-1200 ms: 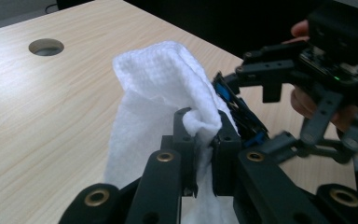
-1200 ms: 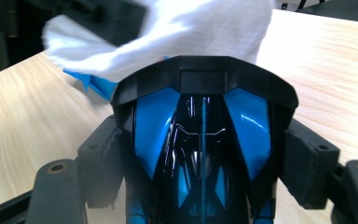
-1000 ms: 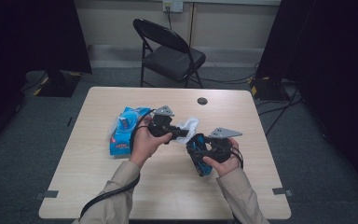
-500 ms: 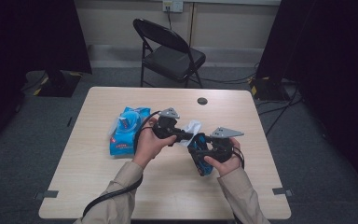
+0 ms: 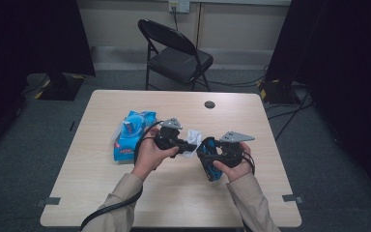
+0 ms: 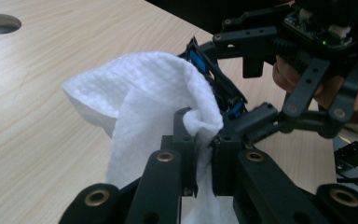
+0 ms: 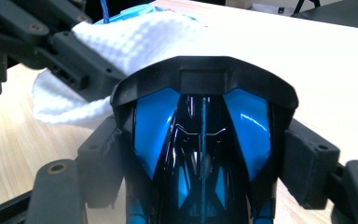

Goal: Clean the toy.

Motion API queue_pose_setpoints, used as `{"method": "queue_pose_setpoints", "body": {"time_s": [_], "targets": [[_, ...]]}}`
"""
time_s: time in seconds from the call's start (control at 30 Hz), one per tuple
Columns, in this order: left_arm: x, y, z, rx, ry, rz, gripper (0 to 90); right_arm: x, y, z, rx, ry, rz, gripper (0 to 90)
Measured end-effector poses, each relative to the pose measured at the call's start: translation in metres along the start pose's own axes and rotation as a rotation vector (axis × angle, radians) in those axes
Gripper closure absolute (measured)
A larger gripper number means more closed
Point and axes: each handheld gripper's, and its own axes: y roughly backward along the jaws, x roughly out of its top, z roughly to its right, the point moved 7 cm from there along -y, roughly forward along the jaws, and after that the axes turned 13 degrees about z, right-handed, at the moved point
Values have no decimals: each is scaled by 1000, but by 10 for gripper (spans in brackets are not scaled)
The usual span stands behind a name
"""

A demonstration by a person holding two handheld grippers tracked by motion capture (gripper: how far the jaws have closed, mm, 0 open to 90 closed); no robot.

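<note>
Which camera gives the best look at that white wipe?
The left gripper view: the white wipe sits close up, its quilted texture clear, pinched between the left gripper jaws. The right gripper view shows its edge behind the blue and black object. The high view shows a small white patch.

A white, soft cloth wipe with a small woven pattern (image 6: 140, 93) is crumpled and lifted above the light wooden table, near its middle. One folded corner is pinched tight and the rest hangs loose. Just right of it is a glossy black and blue plastic object with a curved, pointed shape (image 7: 203, 135). It is held on both sides, and the wipe touches its far end.
</note>
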Motion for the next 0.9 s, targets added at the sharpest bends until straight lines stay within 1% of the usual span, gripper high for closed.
{"method": "queue_pose_setpoints", "body": {"time_s": [0.07,0.17,0.27,0.3,0.4,0.5,0.53,0.67,0.8,0.9], "targets": [[-2,2,0,-4,0,0,834,0,0,1,-2,-2,0,259],[-3,6,-1,3,-2,0,834,0,0,1,-5,-1,3,258],[-1,10,-1,7,-2,11,833,0,0,2,-8,-3,3,258],[0,12,-2,10,-8,13,833,0,0,2,-8,-3,2,258],[4,16,-5,32,-6,25,829,-2,0,3,-1,-12,-2,258],[10,18,-9,48,-1,37,829,-2,-1,1,3,-8,-4,258],[12,17,-11,53,-1,44,829,-2,-1,0,6,-7,-3,258],[16,14,-13,57,-3,44,829,0,-2,-4,17,1,3,258],[21,9,-12,54,0,51,828,0,-2,-5,24,2,0,258],[24,5,-11,55,-8,53,828,-2,-3,-5,27,1,-4,258]]}}
